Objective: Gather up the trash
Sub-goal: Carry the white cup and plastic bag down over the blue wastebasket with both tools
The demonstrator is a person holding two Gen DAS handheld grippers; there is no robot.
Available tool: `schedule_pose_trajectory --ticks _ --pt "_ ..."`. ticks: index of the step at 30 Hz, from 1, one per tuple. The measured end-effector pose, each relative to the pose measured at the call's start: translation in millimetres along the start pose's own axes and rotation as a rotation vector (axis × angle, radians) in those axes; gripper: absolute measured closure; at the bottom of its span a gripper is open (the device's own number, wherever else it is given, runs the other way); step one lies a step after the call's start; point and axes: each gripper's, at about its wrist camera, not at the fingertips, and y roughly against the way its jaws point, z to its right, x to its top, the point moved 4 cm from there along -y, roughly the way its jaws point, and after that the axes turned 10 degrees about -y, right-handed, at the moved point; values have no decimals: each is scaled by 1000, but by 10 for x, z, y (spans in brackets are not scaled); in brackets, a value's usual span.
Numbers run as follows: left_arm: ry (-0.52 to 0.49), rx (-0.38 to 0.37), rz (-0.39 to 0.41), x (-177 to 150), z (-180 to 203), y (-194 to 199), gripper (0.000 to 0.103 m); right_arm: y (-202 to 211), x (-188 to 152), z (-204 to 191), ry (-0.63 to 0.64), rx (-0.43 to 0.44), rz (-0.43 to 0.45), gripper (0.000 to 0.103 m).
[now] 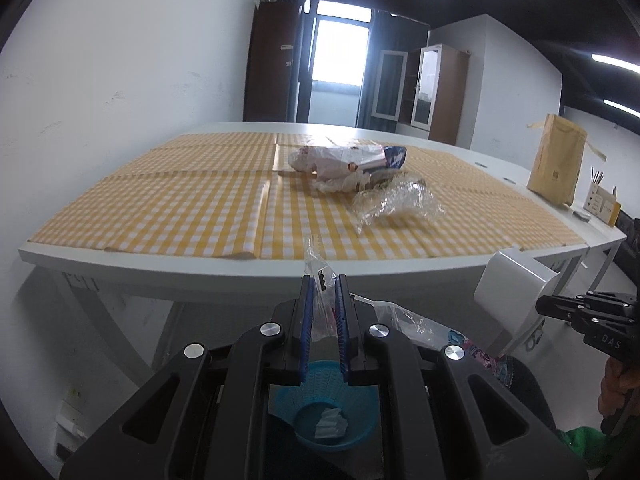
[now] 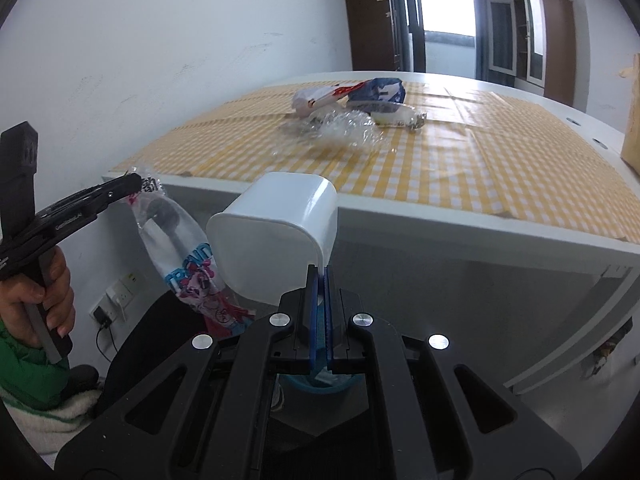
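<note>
Left claw (image 1: 324, 300) pinches the top of a clear printed wrapper (image 2: 188, 264), hanging below the bench (image 1: 240, 268) edge above a blue bin (image 1: 336, 404). Right claw (image 2: 321, 280) is clamped on a tilted white tub (image 2: 276, 236). The thin film could slip free and miss the bin. More wrappers (image 1: 348, 164) lie mid-bench, well apart

Printed plastic wrapper (image 2: 188, 264) dangling, white tub (image 2: 276, 240) tilted, blue bin (image 1: 324, 408) below holding crumpled paper (image 1: 331, 423)

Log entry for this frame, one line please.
left claw: shut on printed plastic bag | right claw: shut on white tub, tilted | blue basket below: holds crumpled paper | more wrappers on table
</note>
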Motion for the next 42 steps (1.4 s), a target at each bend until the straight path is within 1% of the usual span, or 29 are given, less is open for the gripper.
schedule_pose_trajectory --ticks 10,17,26,32,36,42 --pt "-34 28 -60 -295 94 -149 93 -184 -272 -57 13 8 -75 101" --pt "-35 46 -117 -547 116 -366 93 -549 -477 17 -12 -17 -152 101" --pt "-23 61 -198 -790 12 -669 93 -1013 -729 128 -38 -39 -243 101" --pt "-12 76 -263 -977 -55 -942 93 -1336 -870 203 -50 -55 -309 101" --pt "-28 82 -303 -1068 -66 -1177 93 -1543 -962 269 -70 -60 -352 101" --pt "-43 99 -386 -1200 -91 -1556 93 -1859 -1118 353 -73 -81 -418 101"
